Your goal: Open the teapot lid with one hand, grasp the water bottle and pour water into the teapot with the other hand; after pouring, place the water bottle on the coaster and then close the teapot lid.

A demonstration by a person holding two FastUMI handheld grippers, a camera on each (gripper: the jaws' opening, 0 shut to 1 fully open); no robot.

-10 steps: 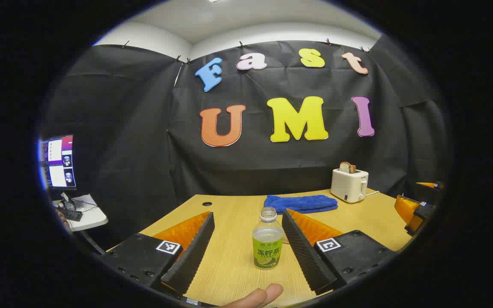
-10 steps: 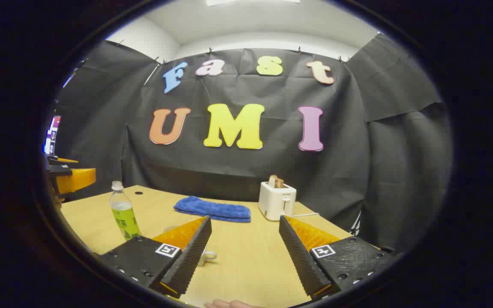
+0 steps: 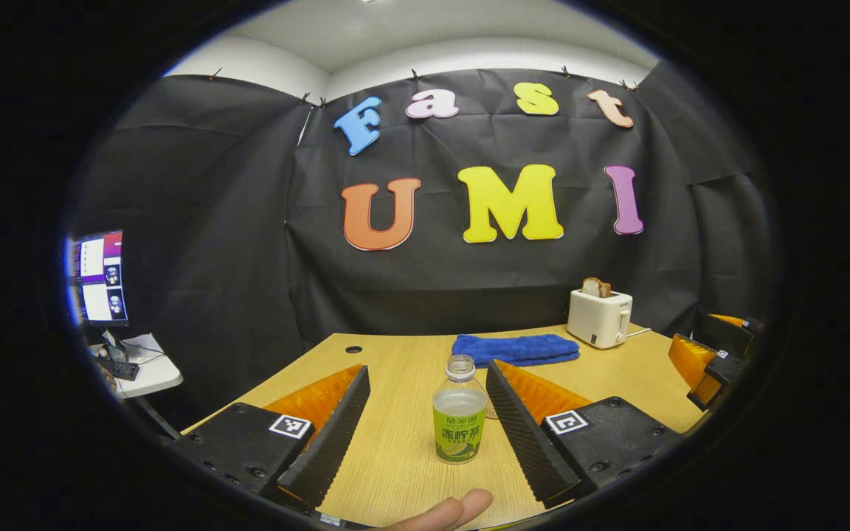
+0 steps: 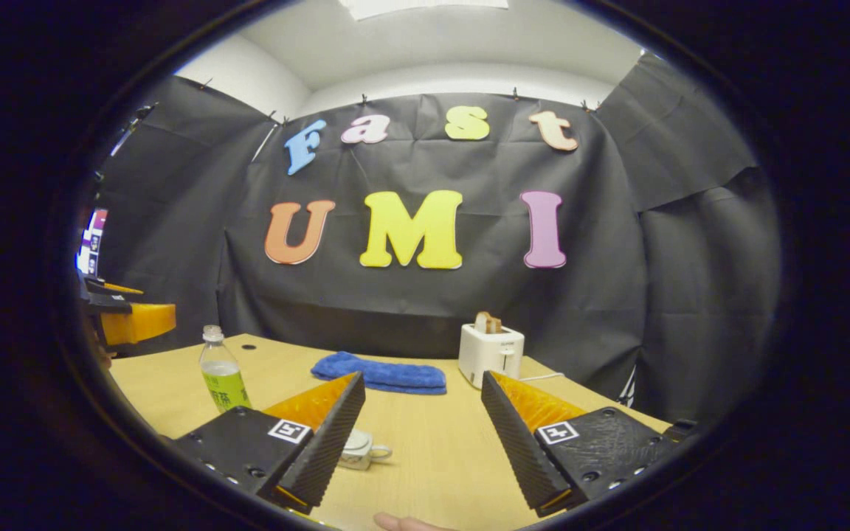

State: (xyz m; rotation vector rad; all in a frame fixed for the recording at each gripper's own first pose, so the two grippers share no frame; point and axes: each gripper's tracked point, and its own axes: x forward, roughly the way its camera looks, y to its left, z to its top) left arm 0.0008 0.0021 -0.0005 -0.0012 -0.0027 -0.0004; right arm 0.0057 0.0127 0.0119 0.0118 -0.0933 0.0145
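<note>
Two grippers stand open, gripping nothing. Left gripper [image 3: 425, 420]: the clear plastic water bottle with green label [image 3: 459, 422] stands upright at lower centre between its fingers, untouched, uncapped neck up. Right gripper [image 4: 417, 435]: the small white teapot [image 4: 357, 449] sits partly hidden behind its left finger, handle toward frame right. Blue folded towel [image 4: 381, 374] and white toaster [image 4: 491, 349] sit behind on the wooden table [image 4: 425, 450].

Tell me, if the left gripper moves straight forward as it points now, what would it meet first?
Most likely the water bottle: it stands upright on the table between the open fingers of the left gripper, nearer the right-hand one. Exact depth is unclear.
</note>
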